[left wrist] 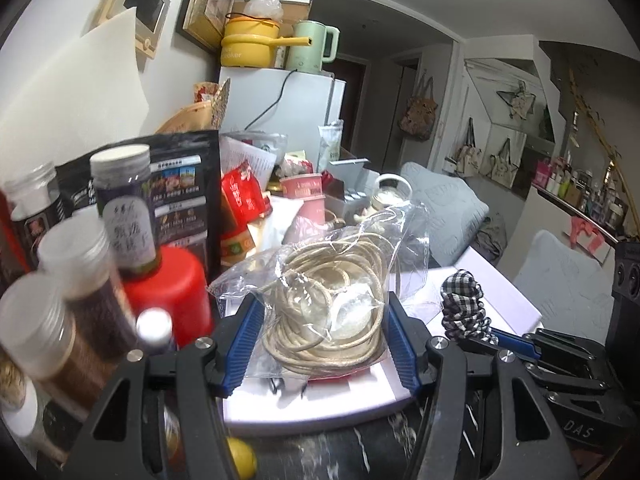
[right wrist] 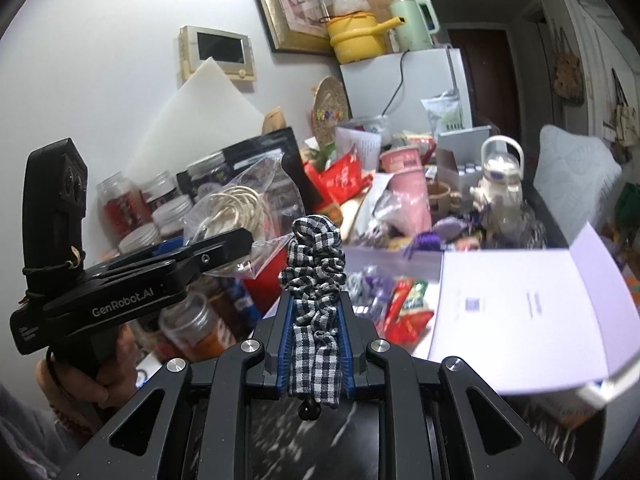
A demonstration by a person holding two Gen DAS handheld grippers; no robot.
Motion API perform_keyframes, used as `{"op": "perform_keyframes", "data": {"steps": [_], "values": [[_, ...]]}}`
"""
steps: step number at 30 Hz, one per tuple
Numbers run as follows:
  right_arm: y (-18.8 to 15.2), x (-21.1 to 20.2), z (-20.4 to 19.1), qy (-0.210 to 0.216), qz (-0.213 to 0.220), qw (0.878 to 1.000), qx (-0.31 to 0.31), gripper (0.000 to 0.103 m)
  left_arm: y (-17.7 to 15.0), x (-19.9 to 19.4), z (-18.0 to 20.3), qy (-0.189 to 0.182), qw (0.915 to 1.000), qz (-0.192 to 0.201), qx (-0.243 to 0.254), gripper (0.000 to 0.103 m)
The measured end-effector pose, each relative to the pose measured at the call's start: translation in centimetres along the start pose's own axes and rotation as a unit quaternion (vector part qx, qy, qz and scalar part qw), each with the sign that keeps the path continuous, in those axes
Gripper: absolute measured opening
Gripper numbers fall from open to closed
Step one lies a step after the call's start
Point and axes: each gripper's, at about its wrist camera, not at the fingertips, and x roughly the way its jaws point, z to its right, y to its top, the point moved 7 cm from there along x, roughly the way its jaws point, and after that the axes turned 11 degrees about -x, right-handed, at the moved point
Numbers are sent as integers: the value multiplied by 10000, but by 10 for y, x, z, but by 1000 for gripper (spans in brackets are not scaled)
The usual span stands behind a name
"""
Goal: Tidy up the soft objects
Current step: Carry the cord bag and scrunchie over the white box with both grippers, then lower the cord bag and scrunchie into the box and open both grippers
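Observation:
My left gripper (left wrist: pixel 322 312) is shut on a clear plastic bag holding a coil of cream cord (left wrist: pixel 328 304), held above the cluttered table; the bag also shows in the right wrist view (right wrist: pixel 236 208). My right gripper (right wrist: pixel 314 316) is shut on a black-and-white checked scrunchie (right wrist: pixel 314 264), which stands up between its blue pads. That scrunchie shows at the right of the left wrist view (left wrist: pixel 466 300), beside the bag.
Jars with silver lids (left wrist: pixel 84 264) and a red canister (left wrist: pixel 172 292) crowd the left. An open white box (right wrist: pixel 516 304) with snack packets (right wrist: pixel 404 308) lies on the right. A pink cup (right wrist: pixel 404 184), a white teapot (right wrist: pixel 500 184) and a fridge (left wrist: pixel 280 100) stand behind.

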Motion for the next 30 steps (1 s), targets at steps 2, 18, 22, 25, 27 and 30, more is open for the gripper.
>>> {"op": "perform_keyframes", "data": {"steps": [2, 18, 22, 25, 27, 30], "values": [[7, 6, 7, -30, 52, 10000, -22, 20, 8, 10, -1, 40, 10000, 44, -56, 59], [40, 76, 79, -301, 43, 9994, 137, 20, 38, 94, -12, 447, 9989, 22, -115, 59], [43, 90, 85, -262, -41, 9995, 141, 20, 32, 115, -16, 594, 9981, -144, -10, 59], [40, 102, 86, -231, -130, 9995, 178, 20, 24, 127, -18, 642, 9974, -332, 63, 59], [35, 113, 87, -141, -259, 9994, 204, 20, 18, 137, -22, 623, 9967, -518, 77, 59], [24, 126, 91, -193, -469, 9985, 228, 20, 9, 153, -28, 742, 9940, -795, 103, 59]]}}
